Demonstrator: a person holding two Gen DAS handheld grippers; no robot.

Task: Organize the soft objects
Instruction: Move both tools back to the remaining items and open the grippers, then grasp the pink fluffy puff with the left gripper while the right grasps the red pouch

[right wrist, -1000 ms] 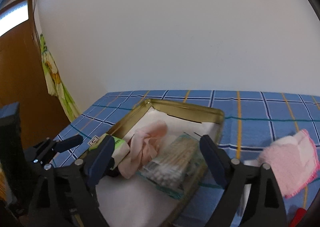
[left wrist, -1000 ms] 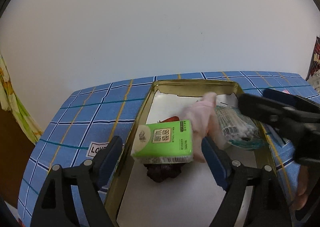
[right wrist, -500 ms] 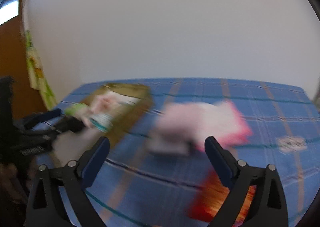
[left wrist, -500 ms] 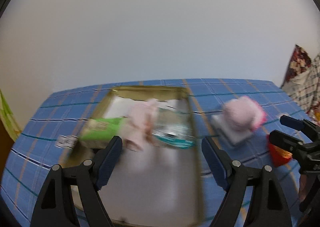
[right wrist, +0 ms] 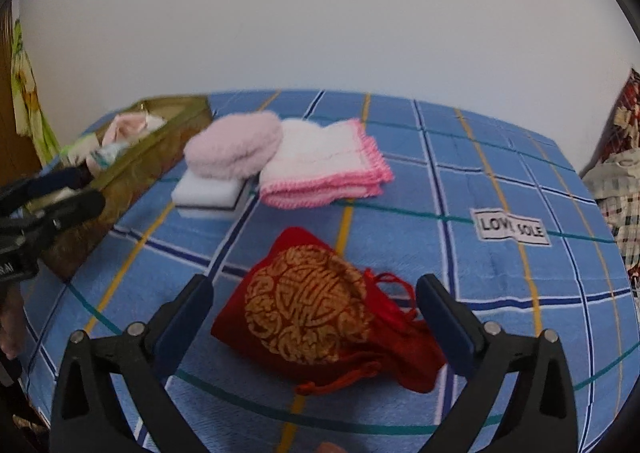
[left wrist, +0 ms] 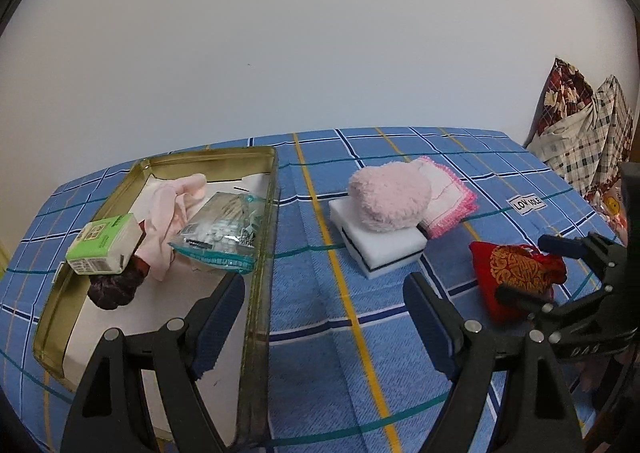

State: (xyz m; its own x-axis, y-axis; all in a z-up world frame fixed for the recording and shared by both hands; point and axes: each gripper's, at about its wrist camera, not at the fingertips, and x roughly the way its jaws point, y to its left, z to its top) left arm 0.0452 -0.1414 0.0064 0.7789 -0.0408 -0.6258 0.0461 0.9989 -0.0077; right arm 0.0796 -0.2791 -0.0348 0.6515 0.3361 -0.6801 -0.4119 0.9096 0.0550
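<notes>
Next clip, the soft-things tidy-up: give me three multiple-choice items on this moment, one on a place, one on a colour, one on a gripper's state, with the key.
1. Where does the fluffy pink puff lie?
A. in the tin
B. on the white sponge block
C. on the red pouch

2. What colour is the tissue pack in the tin?
A. green
B. yellow
C. black

3. How does the right gripper stand?
A. shut on the towel
B. open around the red pouch
C. shut and bare

Key: 1 B, the puff rests on the white sponge block beside the tin. 2 A, the tissue pack has a green wrapper. 3 B, its jaws have just been opening and flank the red pouch without pressing it.
</notes>
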